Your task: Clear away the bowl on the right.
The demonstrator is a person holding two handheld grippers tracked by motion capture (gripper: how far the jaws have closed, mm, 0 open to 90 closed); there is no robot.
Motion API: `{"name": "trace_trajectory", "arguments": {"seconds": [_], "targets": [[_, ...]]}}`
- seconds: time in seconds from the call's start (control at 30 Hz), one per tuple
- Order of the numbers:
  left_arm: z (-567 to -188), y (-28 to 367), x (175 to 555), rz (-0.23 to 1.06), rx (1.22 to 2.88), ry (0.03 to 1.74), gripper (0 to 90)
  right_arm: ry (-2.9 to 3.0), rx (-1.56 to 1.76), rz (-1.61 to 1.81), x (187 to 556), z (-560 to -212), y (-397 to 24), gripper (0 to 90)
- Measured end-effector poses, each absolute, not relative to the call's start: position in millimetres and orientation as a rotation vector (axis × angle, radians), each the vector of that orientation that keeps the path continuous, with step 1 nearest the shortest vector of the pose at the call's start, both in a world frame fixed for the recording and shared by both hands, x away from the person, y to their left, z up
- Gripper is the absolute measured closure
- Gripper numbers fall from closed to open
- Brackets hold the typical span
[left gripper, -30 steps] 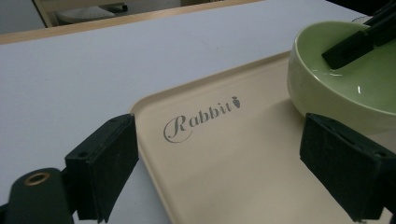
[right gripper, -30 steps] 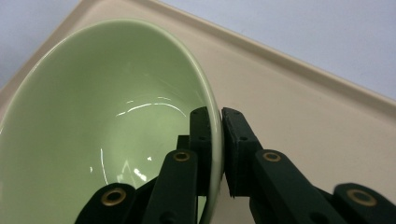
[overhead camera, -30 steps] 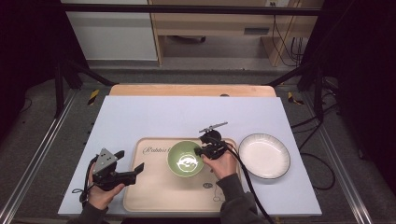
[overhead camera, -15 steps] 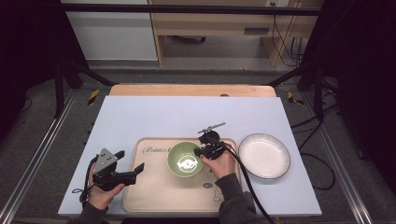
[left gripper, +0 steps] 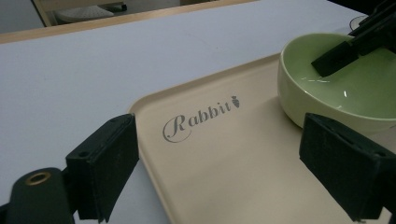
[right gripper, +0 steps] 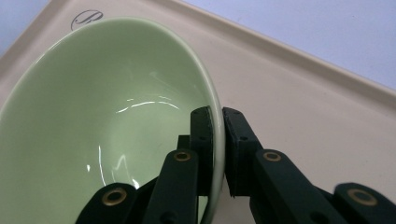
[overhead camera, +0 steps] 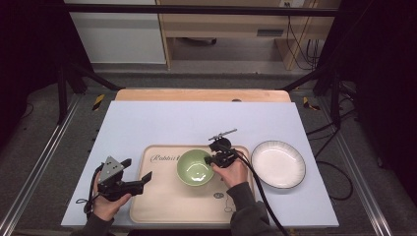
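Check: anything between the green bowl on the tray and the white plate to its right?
Nothing visible. The glossy green ceramic bowl sits on the beige plastic tray, its rim clamped by the right gripper. The round white plate lies empty; only the tray's low edge and bare mat lie between.

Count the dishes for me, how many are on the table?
2. A green bowl sits on the beige tray, its rim pinched by the right gripper. A white plate lies on the table right of the tray. None seems hidden.

Green bowl point(overhead camera: 195, 167): glossy, empty, upright on beige tray point(overhead camera: 167, 206), centre-right; rim pinched by right claw point(overhead camera: 215, 158), one jaw inside.
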State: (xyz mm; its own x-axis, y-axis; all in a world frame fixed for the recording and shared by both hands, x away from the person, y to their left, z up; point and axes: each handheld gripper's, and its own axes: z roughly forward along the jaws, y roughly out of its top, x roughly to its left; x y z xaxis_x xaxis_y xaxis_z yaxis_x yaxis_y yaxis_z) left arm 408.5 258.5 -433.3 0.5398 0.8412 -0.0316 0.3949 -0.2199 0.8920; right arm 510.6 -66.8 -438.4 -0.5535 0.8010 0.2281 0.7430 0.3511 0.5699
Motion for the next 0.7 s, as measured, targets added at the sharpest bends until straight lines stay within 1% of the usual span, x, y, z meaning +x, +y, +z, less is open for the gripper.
{"name": "trace_trajectory", "arguments": {"seconds": [0.47,0.7], "targets": [[-434.0,258.3,409.0,0.584,1.826,1.023,11.7,2.523,1.459,0.954,514.8,-442.0,-68.1,83.4],[-433.8,258.4,408.8,0.584,1.827,1.022,11.7,2.524,1.402,0.962,515.1,-442.9,-69.1,82.8]]}}
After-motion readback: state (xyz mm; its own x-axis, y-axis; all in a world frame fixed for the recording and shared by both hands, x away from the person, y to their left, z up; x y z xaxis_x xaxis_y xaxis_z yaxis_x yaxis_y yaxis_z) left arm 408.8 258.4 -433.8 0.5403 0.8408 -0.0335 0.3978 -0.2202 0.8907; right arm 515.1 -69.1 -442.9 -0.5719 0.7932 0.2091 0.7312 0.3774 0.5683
